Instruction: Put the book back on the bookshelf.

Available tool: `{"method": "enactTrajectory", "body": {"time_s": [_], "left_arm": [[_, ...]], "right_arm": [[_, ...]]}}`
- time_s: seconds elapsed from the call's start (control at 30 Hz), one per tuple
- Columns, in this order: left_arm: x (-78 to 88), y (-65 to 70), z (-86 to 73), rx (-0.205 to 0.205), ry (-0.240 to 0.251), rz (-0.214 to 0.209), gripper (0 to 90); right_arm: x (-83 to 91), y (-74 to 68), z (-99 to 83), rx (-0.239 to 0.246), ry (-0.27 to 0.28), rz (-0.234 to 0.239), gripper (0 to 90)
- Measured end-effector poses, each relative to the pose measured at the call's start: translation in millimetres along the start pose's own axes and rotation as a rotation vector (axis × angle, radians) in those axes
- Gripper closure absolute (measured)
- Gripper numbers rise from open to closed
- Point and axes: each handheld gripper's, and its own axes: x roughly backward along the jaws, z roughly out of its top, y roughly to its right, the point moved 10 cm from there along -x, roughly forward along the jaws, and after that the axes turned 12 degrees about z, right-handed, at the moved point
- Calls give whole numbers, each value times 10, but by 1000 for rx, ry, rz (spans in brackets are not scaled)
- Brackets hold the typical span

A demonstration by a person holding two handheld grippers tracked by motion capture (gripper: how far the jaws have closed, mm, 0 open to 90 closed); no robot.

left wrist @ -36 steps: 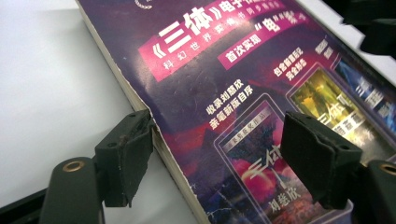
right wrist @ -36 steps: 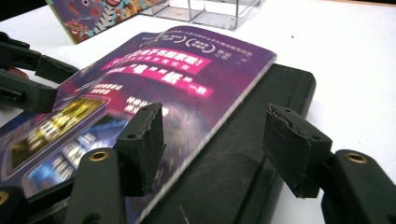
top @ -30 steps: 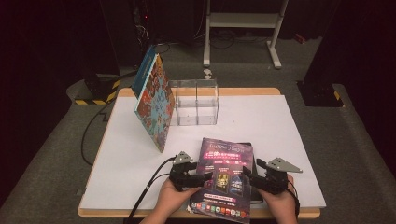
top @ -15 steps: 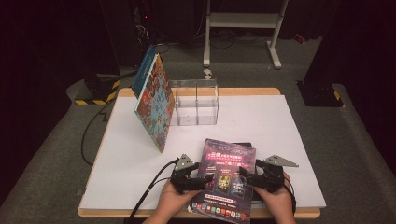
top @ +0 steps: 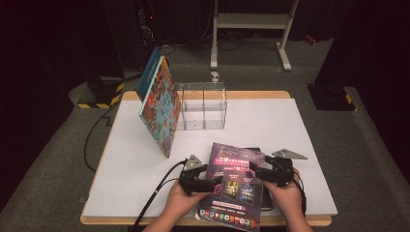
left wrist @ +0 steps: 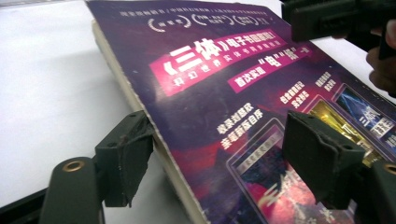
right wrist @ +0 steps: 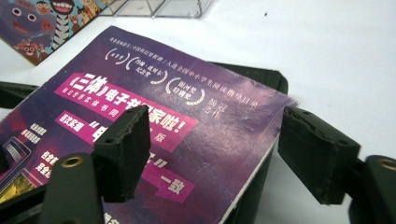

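Note:
A thick purple book with pink title bands lies tilted at the table's front edge, over a flat black thing. My left gripper holds its left edge. In the left gripper view, one pad is under the page block and the other is on the cover, so the left gripper is shut on the book. My right gripper is at the book's right edge. Its jaws have just been closing. In the right gripper view, one pad hovers over the cover and the other stands clear of the edge, so the right gripper is open.
A colourful picture book leans against a clear two-cell plastic box at the back left, with a blue book behind it. The white table top spreads to the right. A metal stand is on the floor beyond.
My right gripper has slid a little farther along the book's right edge, away from the person. The left gripper and the book have stayed put.

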Motion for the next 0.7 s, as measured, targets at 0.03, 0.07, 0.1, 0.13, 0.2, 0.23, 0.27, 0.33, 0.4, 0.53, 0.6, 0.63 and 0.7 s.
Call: {"method": "enactTrajectory", "body": {"time_s": [0.03, 0.07, 0.1, 0.13, 0.2, 0.23, 0.27, 0.33, 0.4, 0.53, 0.6, 0.63, 0.7], "left_arm": [[26, -2, -2, -10, 17, 8, 271], [40, 2, -8, -13, 23, 9, 279], [50, 4, -20, -16, 32, 13, 282], [48, 9, -29, -11, 33, 12, 295], [44, 9, -30, -5, 33, 9, 314], [43, 25, -24, -5, 33, 7, 327], [40, 32, -19, -8, 32, 9, 345], [29, 44, -4, -17, 32, 13, 359], [14, 40, 13, -23, 32, 11, 365], [-23, 34, 42, -16, 36, 5, 365], [-49, 25, 70, -19, 41, 13, 364], [-64, 18, 82, -15, 43, 14, 362], [-95, -12, 104, 0, 39, 20, 343]], "right_arm": [[-3, -5, -31, -5, -7, 3, 222], [-4, -20, -85, -14, -19, 11, 201], [-2, -28, -115, -13, -22, 16, 196], [7, -55, -163, -22, -21, 31, 192], [20, -83, -209, -44, -14, 55, 185], [19, -79, -213, -44, -11, 57, 183], [11, -78, -210, -56, -18, 61, 175], [-11, -64, -189, -56, -28, 58, 178], [-27, -33, -143, -61, -25, 39, 228], [-53, 25, -51, -48, -16, 25, 279], [-70, 49, 15, -34, -11, 21, 306], [-81, 57, 49, -32, -9, 17, 311], [-107, 83, 114, -16, -6, 5, 316]]}}
